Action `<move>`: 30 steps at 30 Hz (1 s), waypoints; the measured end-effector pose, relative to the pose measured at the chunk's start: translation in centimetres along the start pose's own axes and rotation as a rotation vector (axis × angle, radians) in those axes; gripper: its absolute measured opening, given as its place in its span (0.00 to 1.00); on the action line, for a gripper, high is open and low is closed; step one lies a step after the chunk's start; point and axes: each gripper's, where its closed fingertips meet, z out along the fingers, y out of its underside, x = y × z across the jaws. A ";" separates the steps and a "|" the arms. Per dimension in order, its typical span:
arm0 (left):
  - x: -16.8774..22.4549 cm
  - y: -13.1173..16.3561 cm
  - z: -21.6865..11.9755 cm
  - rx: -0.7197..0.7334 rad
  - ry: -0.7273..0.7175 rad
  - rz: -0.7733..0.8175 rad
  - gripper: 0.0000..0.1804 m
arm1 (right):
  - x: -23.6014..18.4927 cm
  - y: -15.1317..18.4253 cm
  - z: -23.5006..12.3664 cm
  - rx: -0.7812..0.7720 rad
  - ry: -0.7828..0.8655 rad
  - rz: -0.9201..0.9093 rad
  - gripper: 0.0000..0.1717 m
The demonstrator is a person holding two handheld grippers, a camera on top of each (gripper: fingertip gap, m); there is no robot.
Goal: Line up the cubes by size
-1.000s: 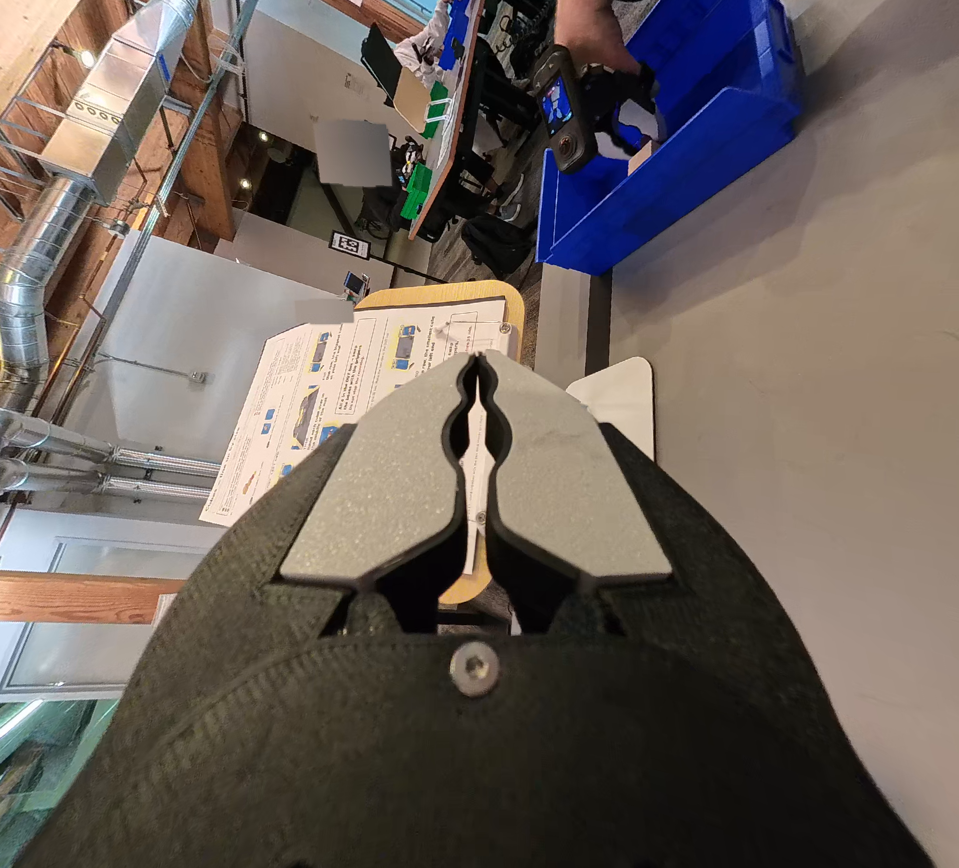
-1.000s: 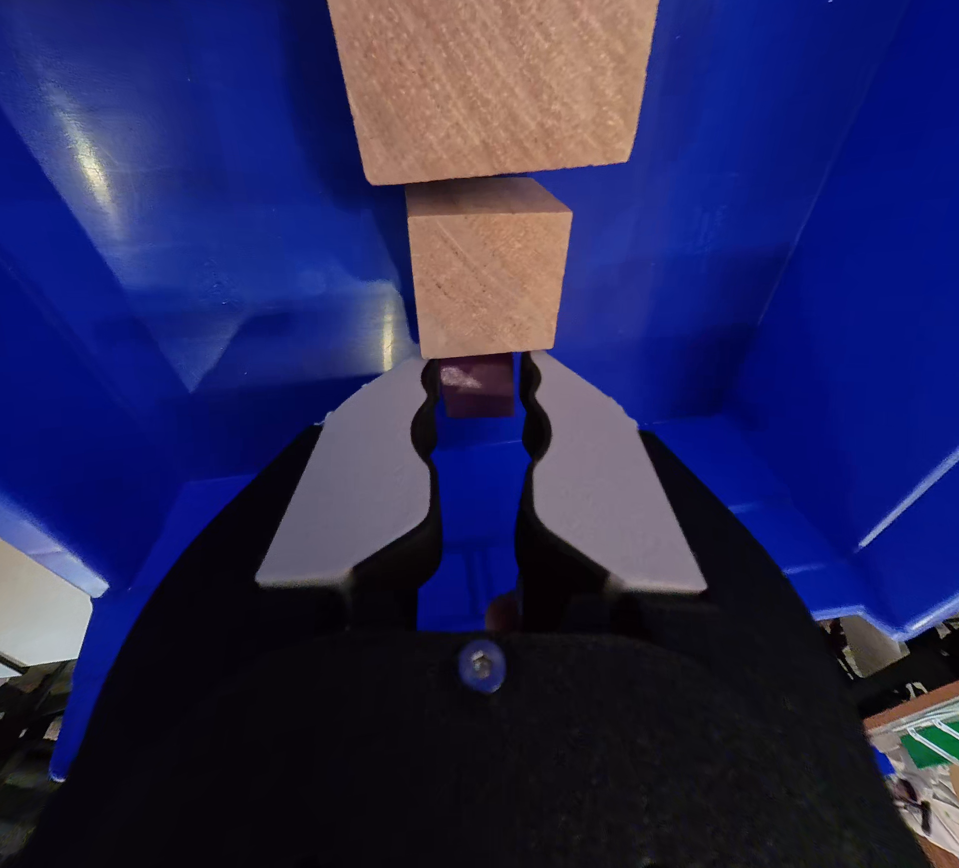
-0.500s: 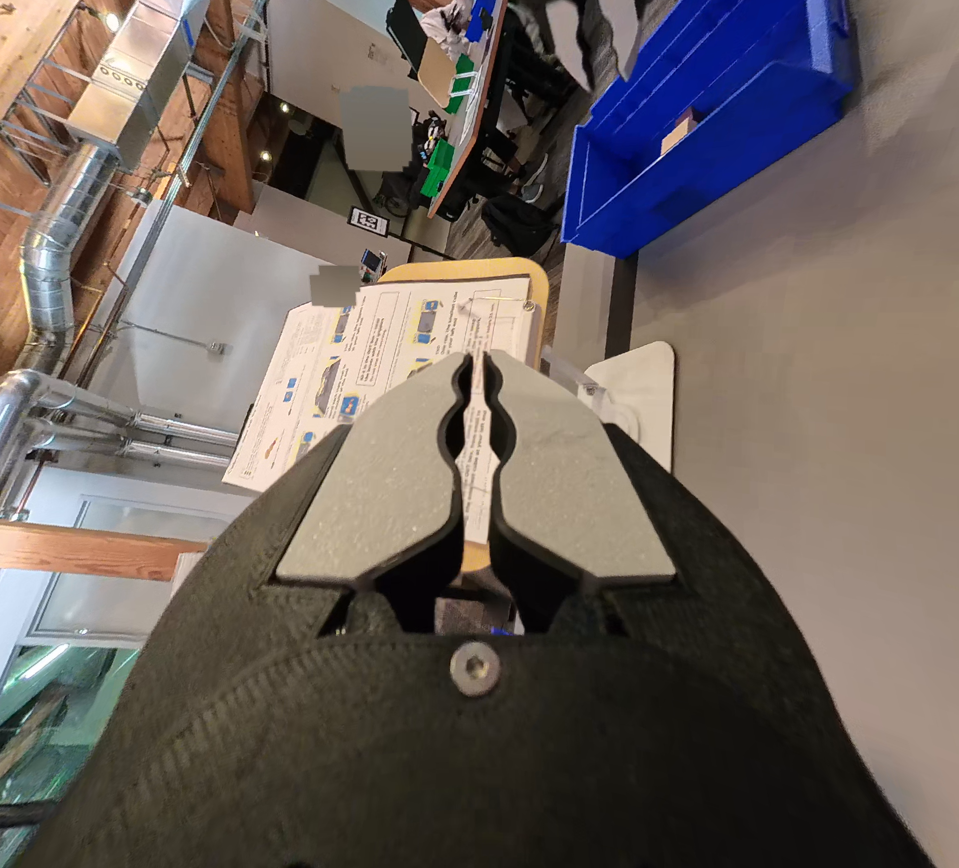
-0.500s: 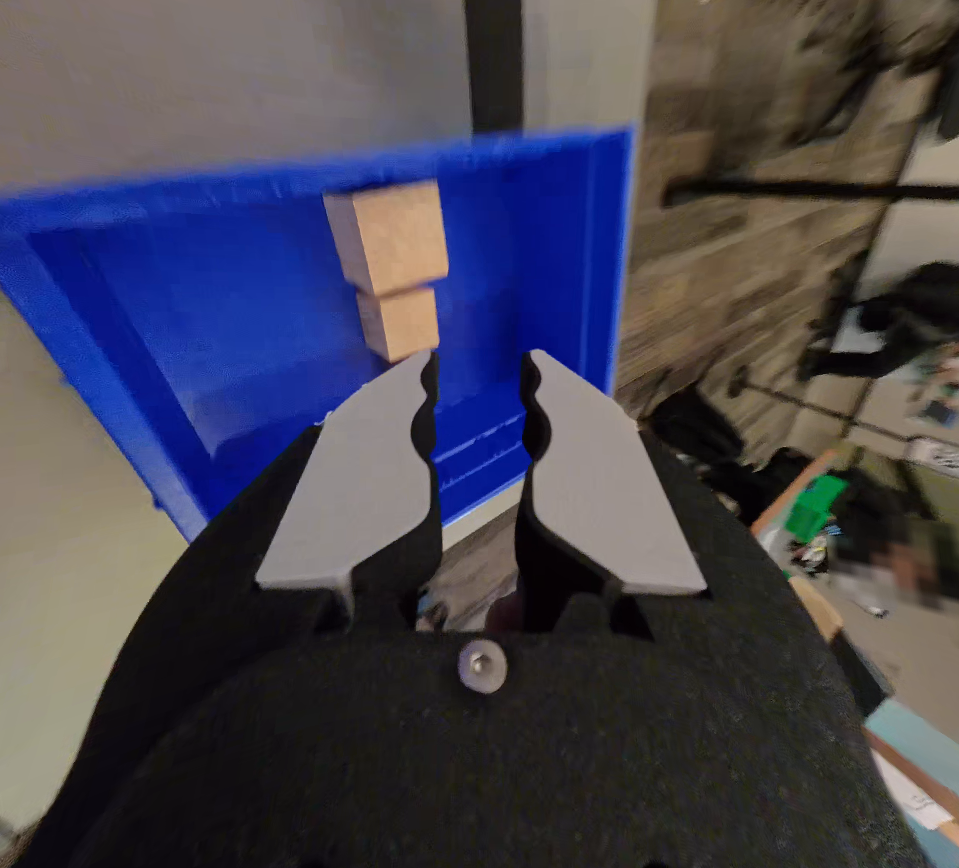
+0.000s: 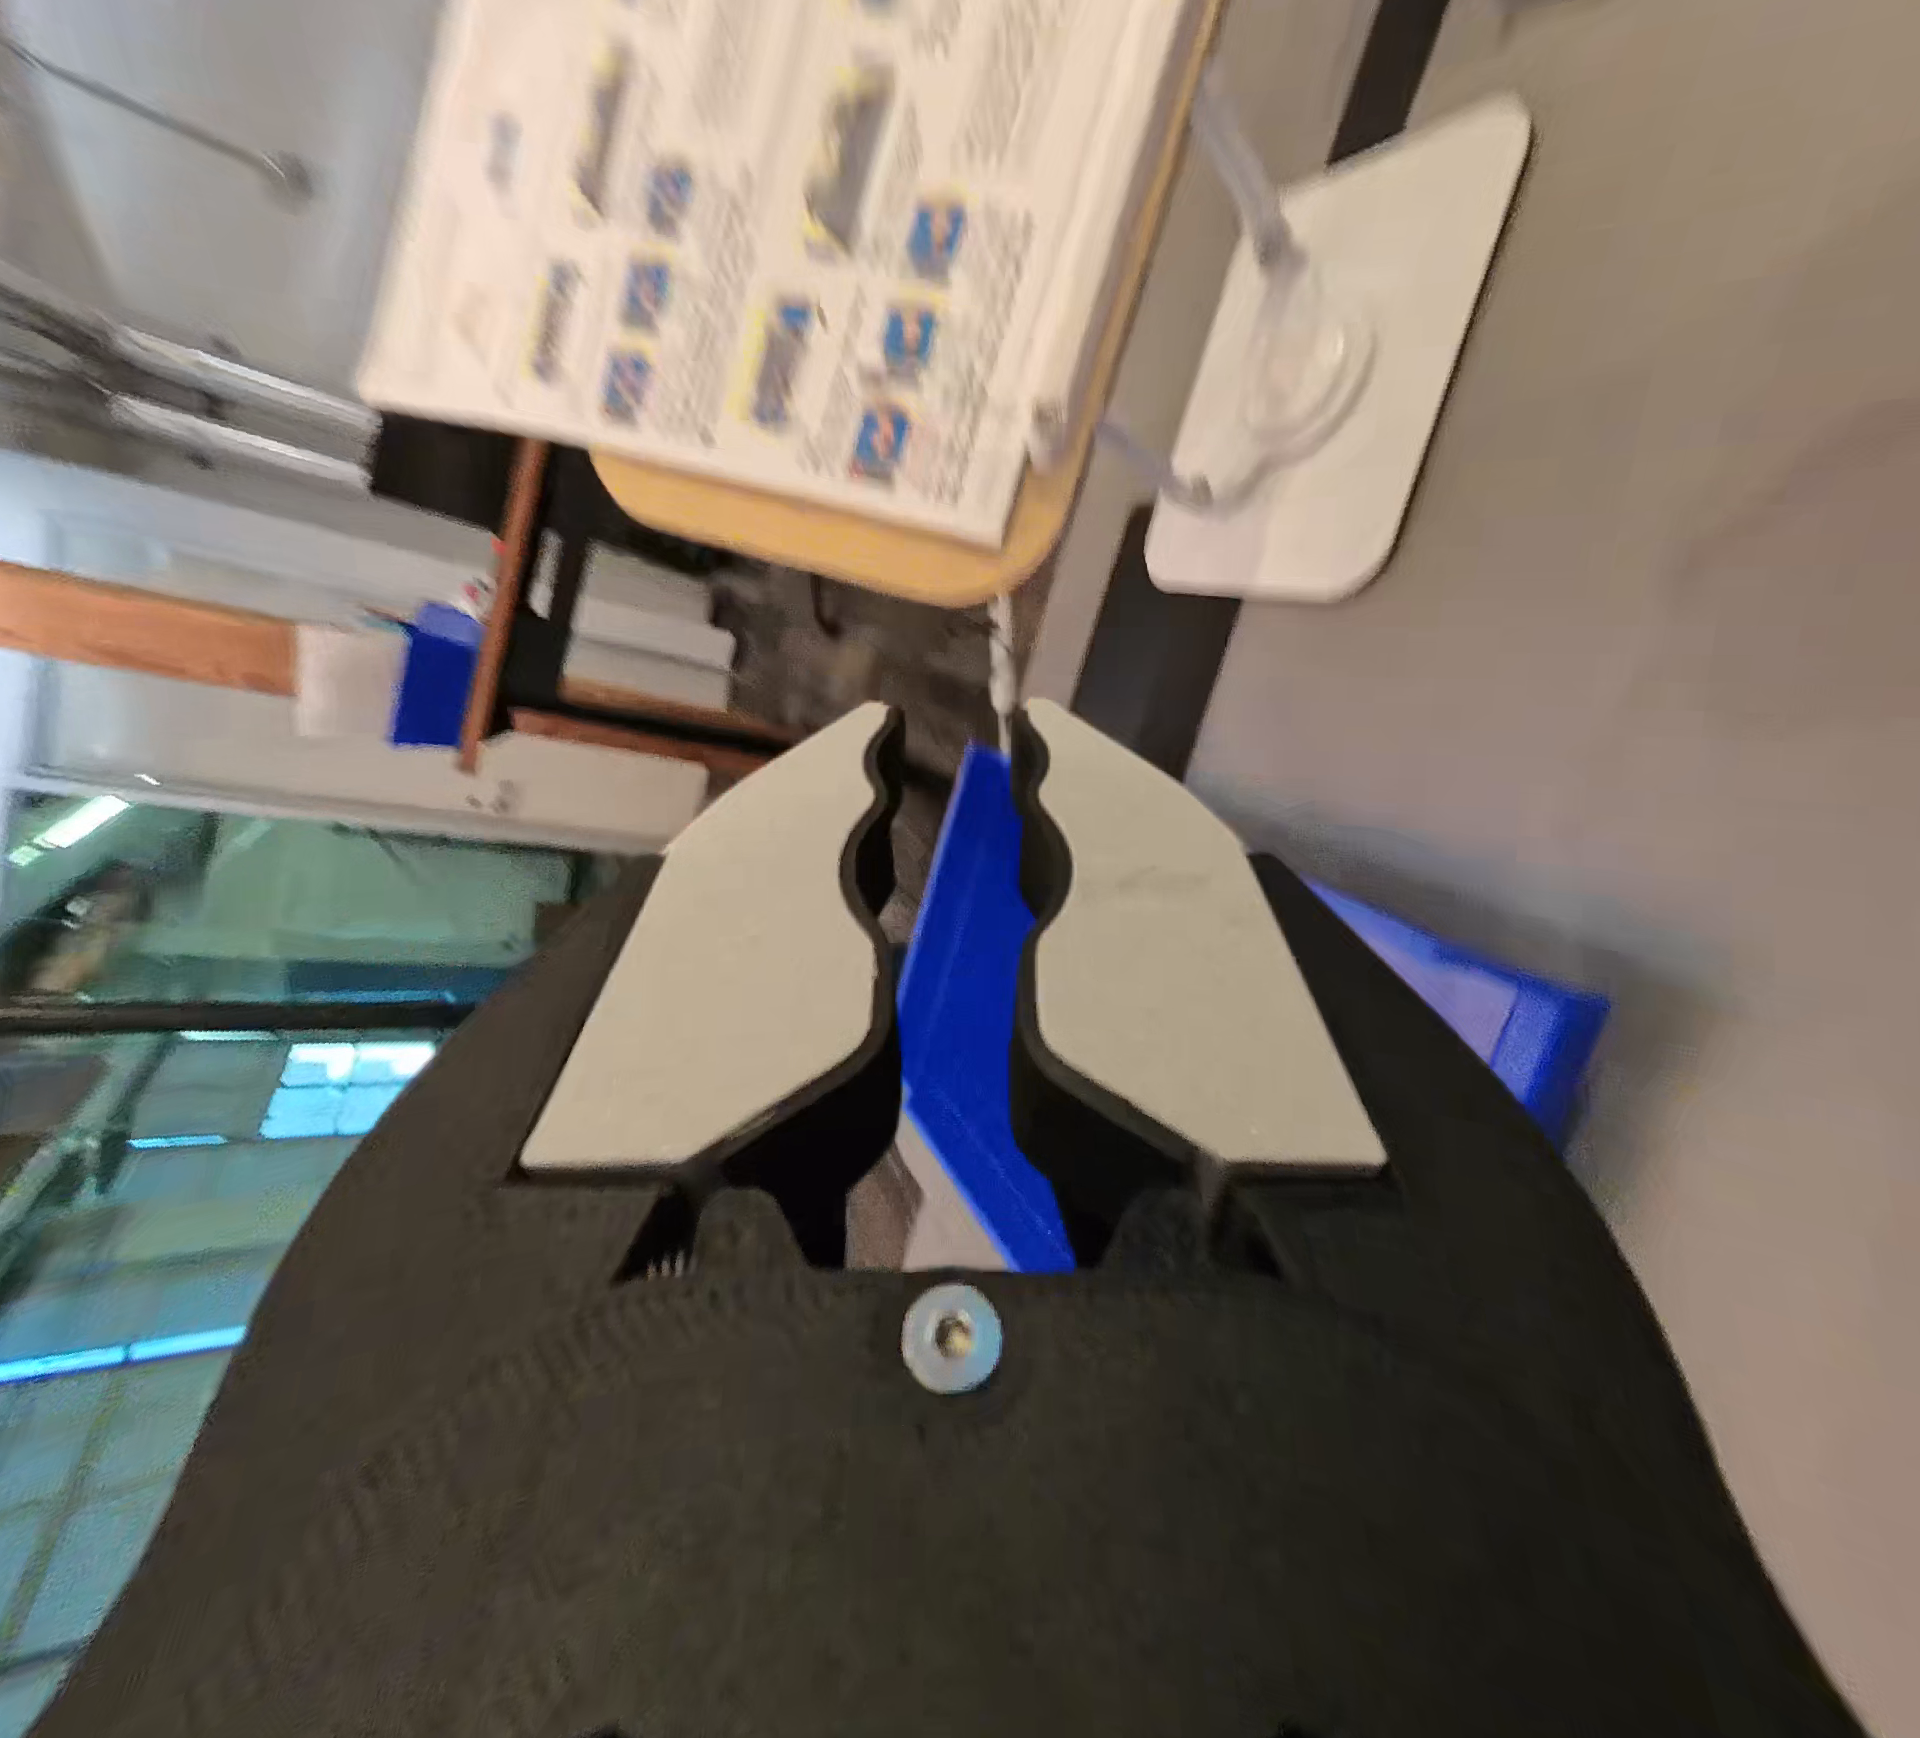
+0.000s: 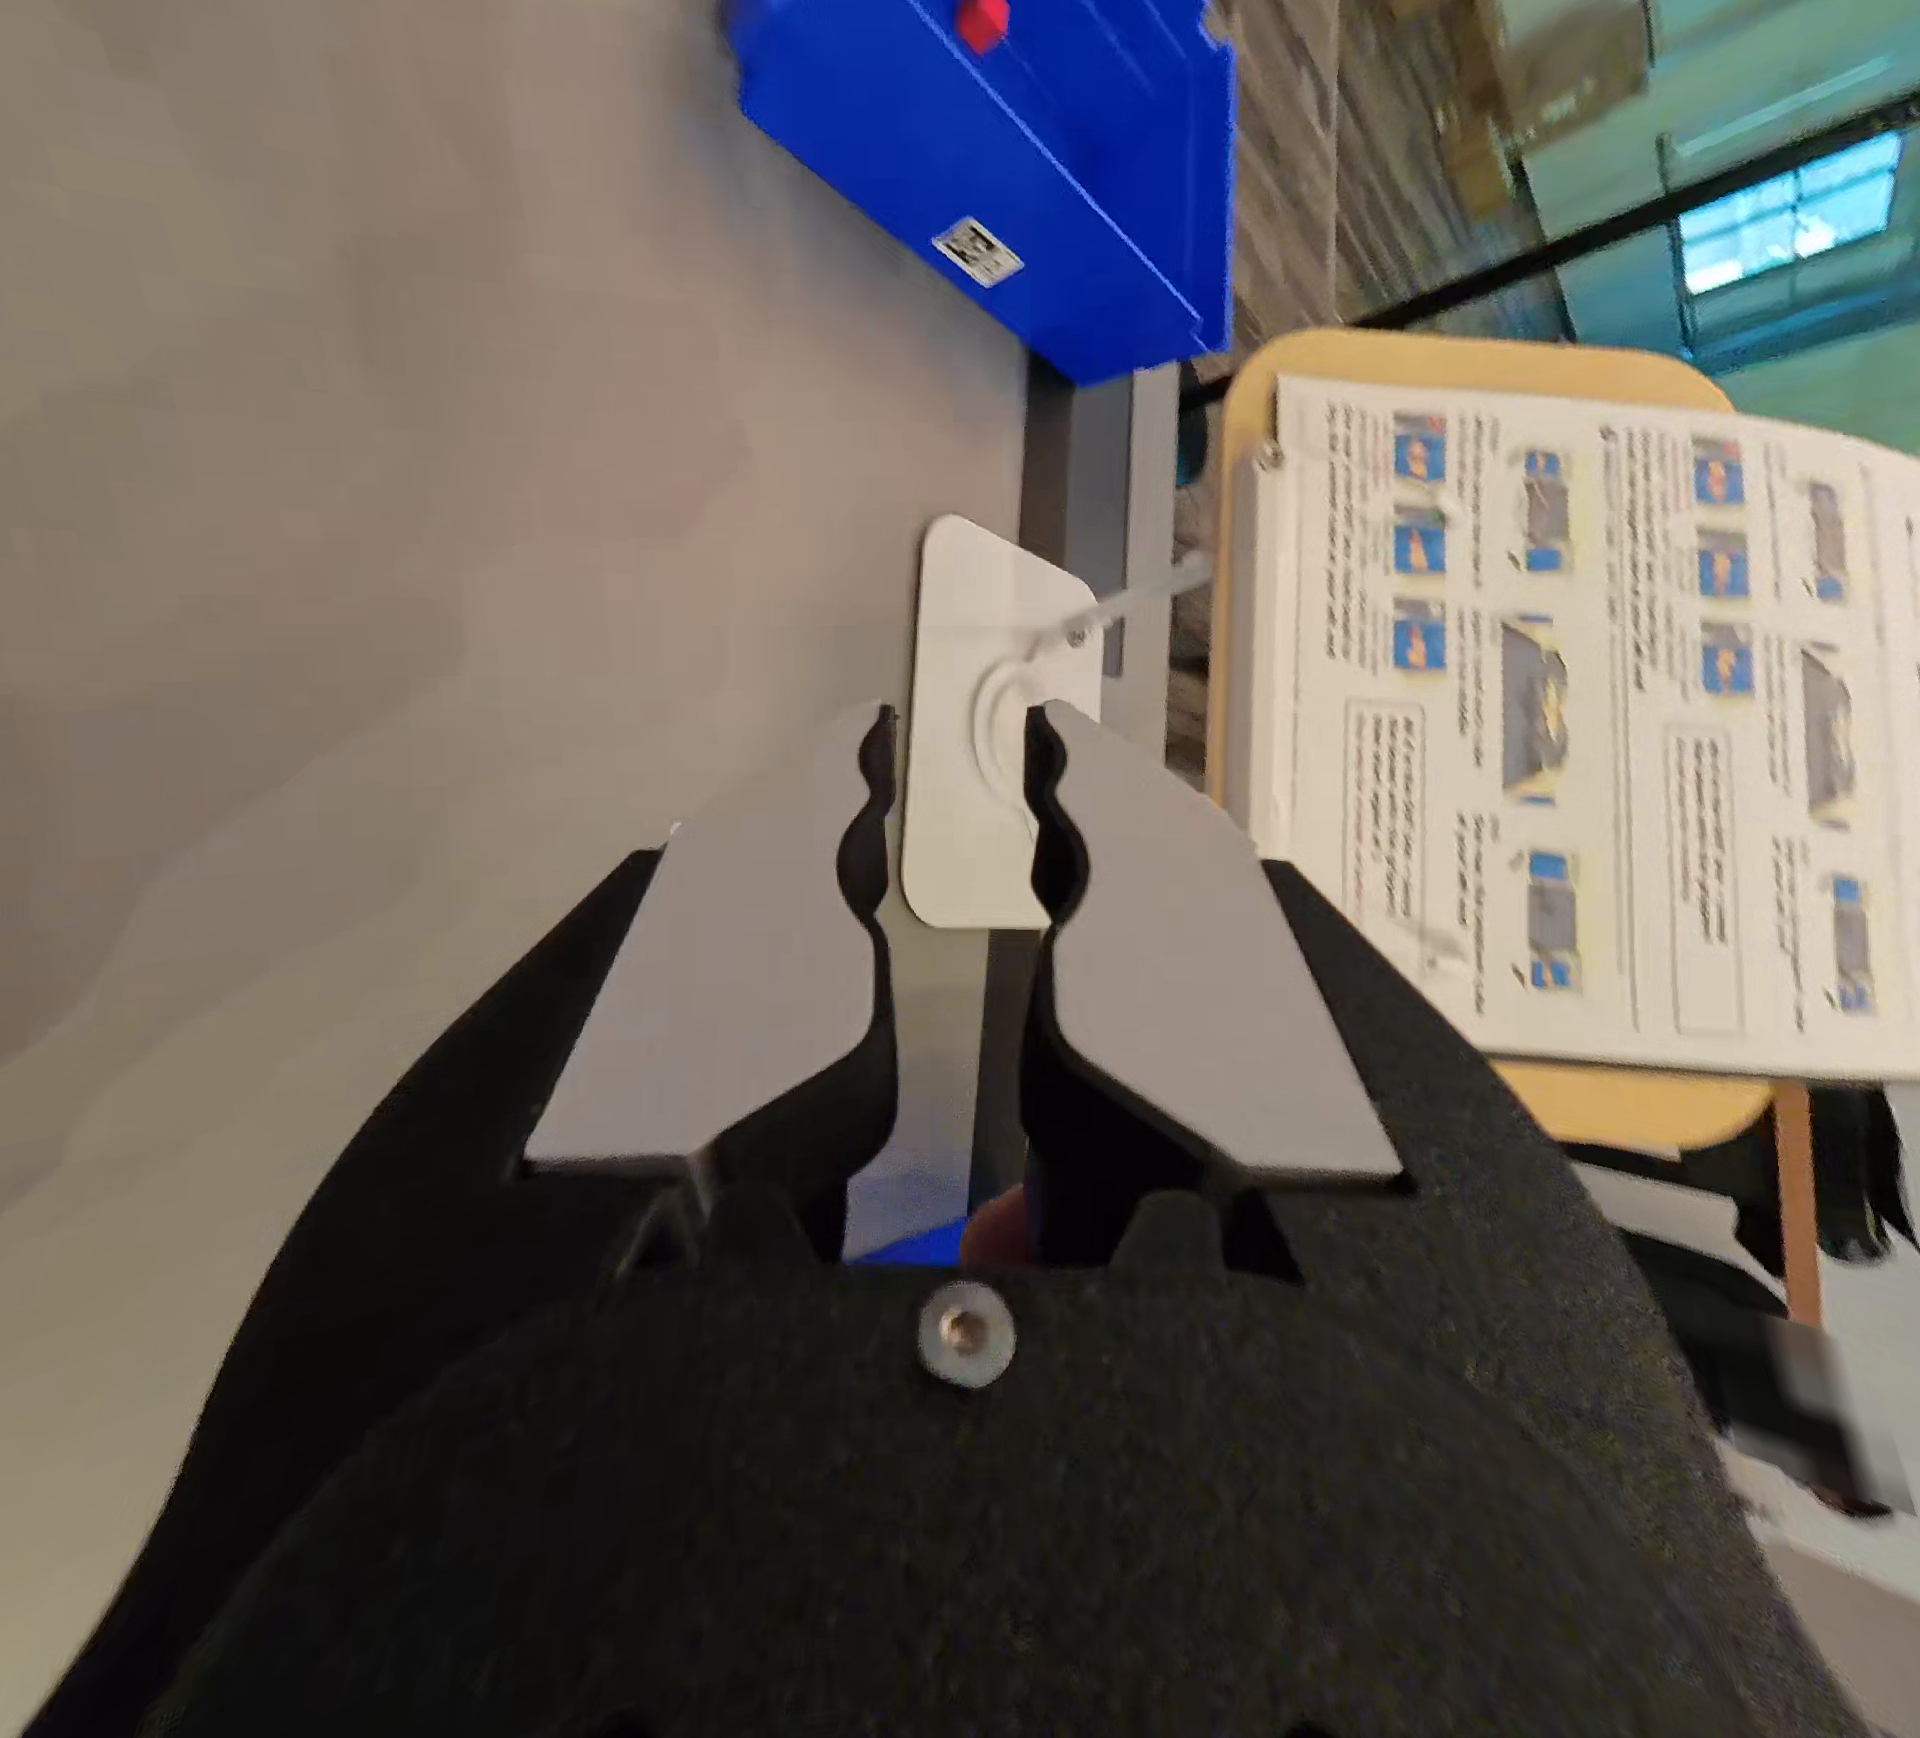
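Grey tabletop (image 6: 416, 441) with blue bin (image 6: 1039, 161), glass-walled room beyond; both grippers' fingers (image 6: 769, 940) spread, bare.

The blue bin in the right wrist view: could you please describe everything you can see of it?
The blue bin looks like glossy moulded plastic, rectangular, with a rim and stepped ridges running along its length. It rests on the grey table at the table's edge, beyond the white plate. A small red cube lies inside it, and a small white printed sticker sits on its outer wall. Neither gripper touches it.
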 end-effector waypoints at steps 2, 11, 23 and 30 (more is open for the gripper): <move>0.2 4.3 1.5 -0.086 0.083 -0.007 0.12 | -0.5 -0.6 0.4 0.025 -0.027 -0.012 0.13; 5.2 20.7 8.3 -0.495 0.546 0.016 0.27 | -1.2 -1.0 0.5 0.064 -0.065 -0.007 0.13; 9.8 30.5 10.0 -0.846 0.800 0.179 0.27 | -2.1 -0.8 1.2 0.055 -0.117 -0.014 0.13; 10.3 32.2 10.9 -0.933 0.802 0.237 0.20 | -2.3 -0.8 1.4 0.053 -0.125 -0.020 0.13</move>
